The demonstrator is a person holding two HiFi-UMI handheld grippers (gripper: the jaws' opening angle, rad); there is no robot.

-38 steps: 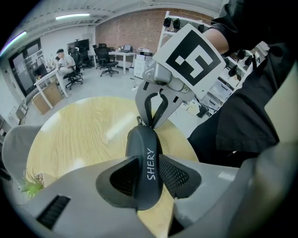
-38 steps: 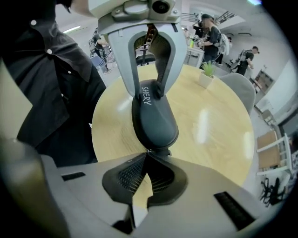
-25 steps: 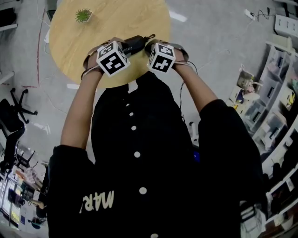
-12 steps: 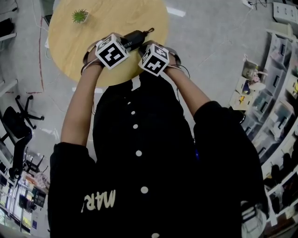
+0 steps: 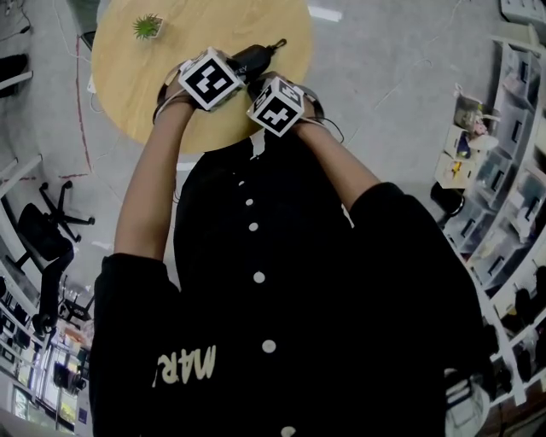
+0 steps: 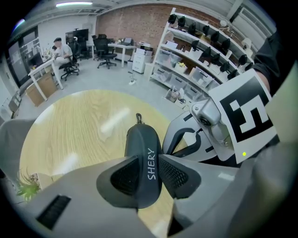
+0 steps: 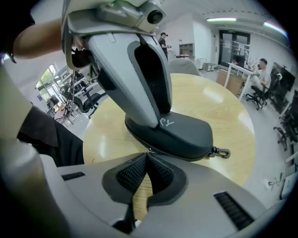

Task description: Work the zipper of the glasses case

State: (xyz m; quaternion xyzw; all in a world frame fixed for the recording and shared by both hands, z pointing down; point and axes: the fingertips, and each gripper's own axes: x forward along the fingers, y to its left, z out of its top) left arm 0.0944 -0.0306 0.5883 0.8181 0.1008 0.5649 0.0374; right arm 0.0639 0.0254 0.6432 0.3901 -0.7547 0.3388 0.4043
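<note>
A dark grey glasses case [image 6: 142, 153] with white lettering lies on the round wooden table [image 5: 145, 94]. My left gripper [image 6: 149, 173] is shut on its near end, one ribbed pad pressing on each side. A small metal clip [image 7: 222, 152] hangs off the far end. My right gripper [image 7: 148, 155] is shut, its tips meeting on the small metal zipper pull [image 7: 149, 150] at the case's seam. In the head view both marker cubes [image 5: 275, 106] sit close together over the case [image 5: 256, 58], hiding the jaws.
A small green plant [image 5: 147, 26] stands near the table's far left edge. Bare wood lies beyond and to the left of the case. Office chairs, desks and shelving surround the table. The person's dark buttoned top fills the lower head view.
The right gripper's cube has slid left, closer to the left cube, and has rolled. The left gripper and the case have stayed in place.
</note>
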